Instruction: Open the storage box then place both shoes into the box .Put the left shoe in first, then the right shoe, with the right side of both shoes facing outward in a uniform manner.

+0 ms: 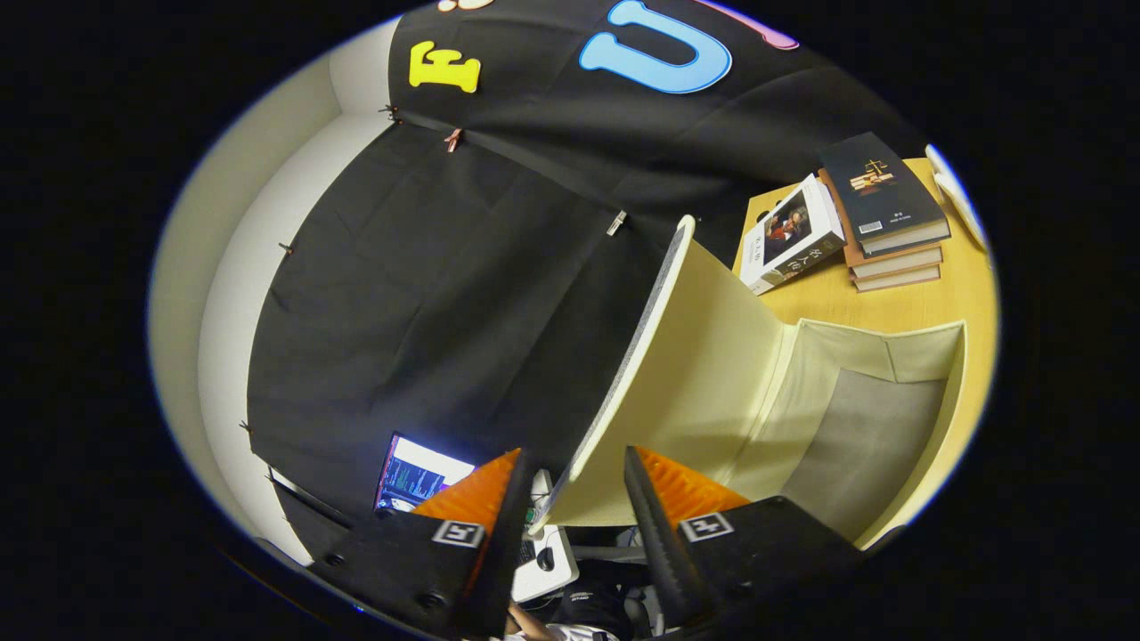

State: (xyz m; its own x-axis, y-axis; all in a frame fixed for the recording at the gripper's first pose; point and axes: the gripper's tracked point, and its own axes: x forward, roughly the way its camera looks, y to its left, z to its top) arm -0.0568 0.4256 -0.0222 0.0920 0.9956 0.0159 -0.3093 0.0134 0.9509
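Cream fabric lines the storage box [855, 418], which sits open on the wooden bench [971, 294] with its lid [677, 383] raised. The lid's lower edge lies between the two fingers of the gripper [570, 485]; the fingers stand apart on either side of it, and whether they press on the lid cannot be told. The box's hollow, with a grey base inside cream walls, lies just ahead of the fingers and off to the side of one of them. Beyond the box, on the same bench, rests a stack of books [891, 223], with one white-covered book [793, 236] leaning against it. On the far side of the lid from the box, near the other finger, glows a lit screen [414, 472].
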